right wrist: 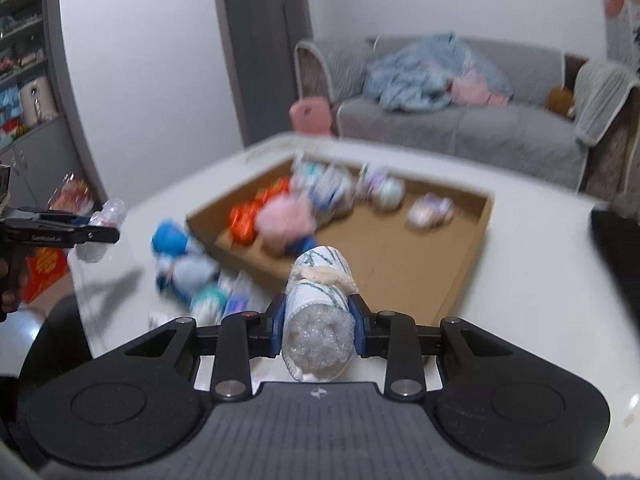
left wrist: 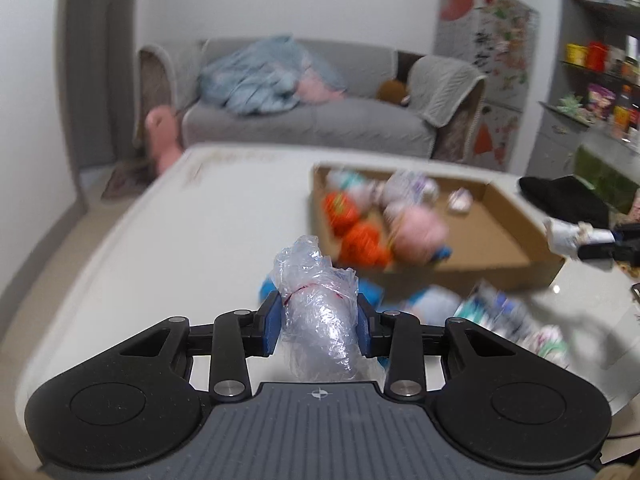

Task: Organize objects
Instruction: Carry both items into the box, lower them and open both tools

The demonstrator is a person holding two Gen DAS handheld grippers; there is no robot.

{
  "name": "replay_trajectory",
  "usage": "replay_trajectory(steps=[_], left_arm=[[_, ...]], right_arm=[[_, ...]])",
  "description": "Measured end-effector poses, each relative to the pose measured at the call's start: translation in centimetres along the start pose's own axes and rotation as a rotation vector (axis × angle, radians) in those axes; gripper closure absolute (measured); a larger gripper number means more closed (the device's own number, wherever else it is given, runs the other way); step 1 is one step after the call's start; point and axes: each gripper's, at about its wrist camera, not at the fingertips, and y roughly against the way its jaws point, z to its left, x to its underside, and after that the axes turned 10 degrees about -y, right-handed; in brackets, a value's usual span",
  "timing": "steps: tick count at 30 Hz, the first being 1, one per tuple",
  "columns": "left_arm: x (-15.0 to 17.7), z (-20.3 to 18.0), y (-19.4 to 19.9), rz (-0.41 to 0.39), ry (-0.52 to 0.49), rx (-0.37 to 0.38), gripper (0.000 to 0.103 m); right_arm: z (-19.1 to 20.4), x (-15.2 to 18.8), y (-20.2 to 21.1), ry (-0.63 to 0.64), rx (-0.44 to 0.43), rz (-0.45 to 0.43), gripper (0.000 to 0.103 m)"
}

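Carry step | left tool (left wrist: pixel 318 320) clamped crinkled clear plastic bundle (left wrist: pixel 316 304) | right tool (right wrist: pixel 319 326) gripped white knitted roll (right wrist: pixel 320 292) | next: shallow brown cardboard tray (right wrist: pixel 460 264), twelve o'clock

Box (right wrist: pixel 460 264) on table (right wrist: pixel 532 280) w/ toys inside; sofa (right wrist: pixel 480 128) behind table.

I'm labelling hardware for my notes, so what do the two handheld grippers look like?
Both match: the left gripper and right gripper have matte black linkage arms with silver pivot bolts, blue finger pads, round black side discs and a ribbed grey base bearing a small crosshair mark.
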Motion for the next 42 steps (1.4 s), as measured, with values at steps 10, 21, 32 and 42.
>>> replay_trajectory(steps=[10,21,32,42], left_arm=[[-11.3,-6.1,-5.4,-0.111,-0.193,0.137,0.06],[-13.7,-11.2,-17.8,0.04,-0.172,0.288,0.059],[-11.4,-11.5,-25.1,0.158,-0.218,0.254,0.059],[-11.1,-10.4,-26.4,0.211,-0.312,0.215,0.059]], right_arm=[[-1.9,-7.1,-2.2,0.034,0.058,-0.085,0.074],[-3.8,-9.3,-8.1,0.007,0.062,-0.03,0.074],[-5.5,-8.3,-12.5,-0.058,0.083,0.049,0.074],[-5.0,-7.9,-14.6,-0.035,0.083,0.111,0.074]])
